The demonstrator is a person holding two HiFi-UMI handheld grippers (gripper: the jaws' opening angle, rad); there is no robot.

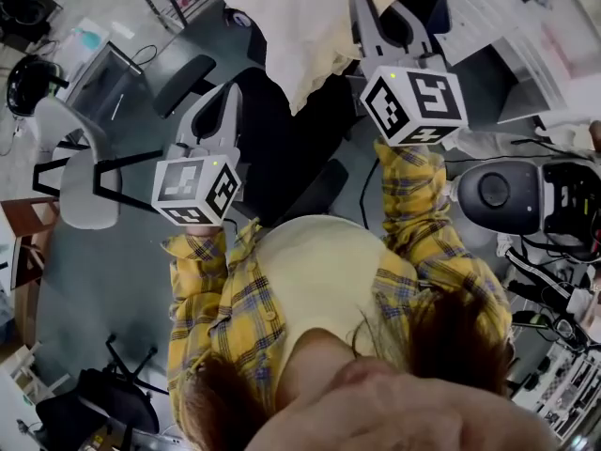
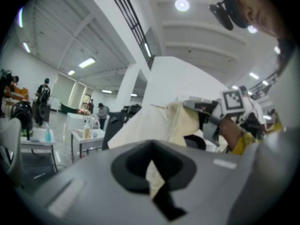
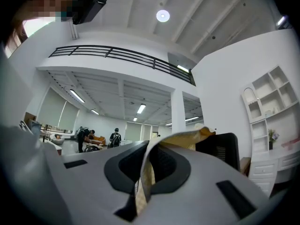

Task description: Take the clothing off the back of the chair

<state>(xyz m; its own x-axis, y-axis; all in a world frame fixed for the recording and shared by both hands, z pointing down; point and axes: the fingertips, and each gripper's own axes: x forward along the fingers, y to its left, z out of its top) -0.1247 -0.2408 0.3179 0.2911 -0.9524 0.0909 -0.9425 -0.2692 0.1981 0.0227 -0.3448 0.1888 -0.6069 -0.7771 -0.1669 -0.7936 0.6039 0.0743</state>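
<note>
While the head view shows the cream garment [image 1: 310, 26] spanning crosswise between left gripper [image 1: 228, 97] and right gripper [image 1: 364, 3], above the black chair [image 1: 282, 148], the left gripper view shows its jaws pinched on a cloth edge. Only the right gripper view, jaws clamped on a fold, shows the chair back [image 3: 224, 149] just beyond them.

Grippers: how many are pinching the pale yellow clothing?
2. The left gripper pinches the clothing at one edge; the right gripper pinches another edge, beside the black chair.
</note>
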